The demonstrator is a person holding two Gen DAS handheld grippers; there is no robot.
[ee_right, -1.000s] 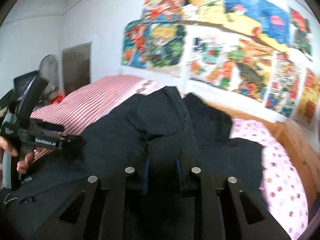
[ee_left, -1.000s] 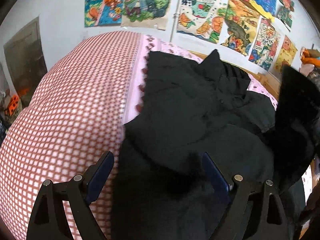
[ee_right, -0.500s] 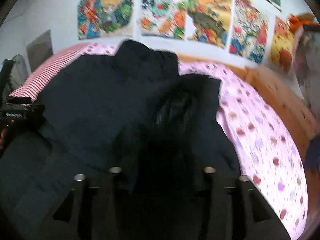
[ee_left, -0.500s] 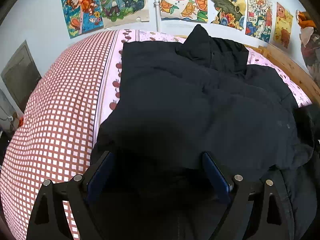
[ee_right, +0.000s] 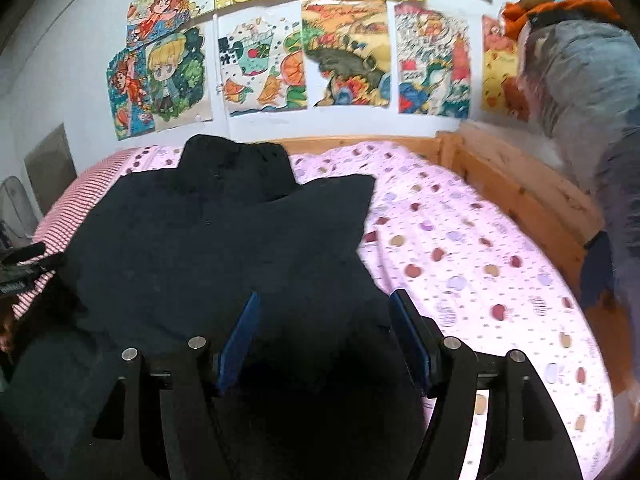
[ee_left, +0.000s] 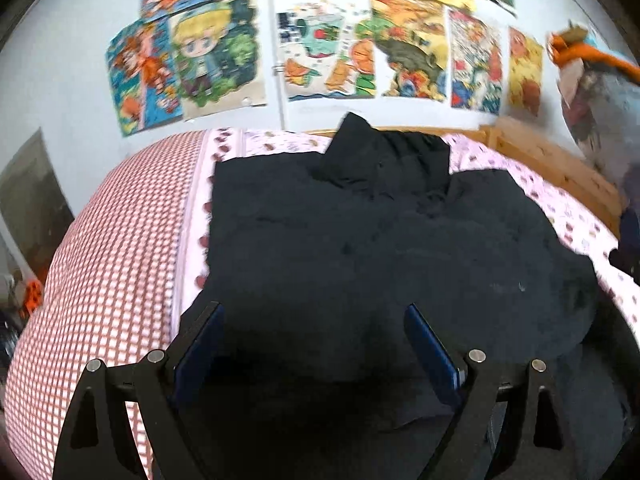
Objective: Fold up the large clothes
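Note:
A large black padded jacket [ee_left: 380,248] lies spread on the bed, collar toward the wall, one part folded over the body. It also shows in the right wrist view [ee_right: 208,248]. My left gripper [ee_left: 314,344] is open and empty just above the jacket's near part. My right gripper [ee_right: 326,332] is open and empty over the jacket's right near edge. The left gripper's body [ee_right: 24,268] shows at the far left of the right wrist view.
The bed has a pink dotted sheet [ee_right: 480,264] on the right and a red checked cover [ee_left: 112,264] on the left. A wooden bed frame [ee_right: 512,176] runs along the back and right. Drawings cover the wall [ee_left: 328,52]. Hanging clothes [ee_right: 580,80] are at the right.
My right gripper has opened and let go of the jacket part it carried, which now lies folded over the body. Both grippers have drawn back toward the near edge.

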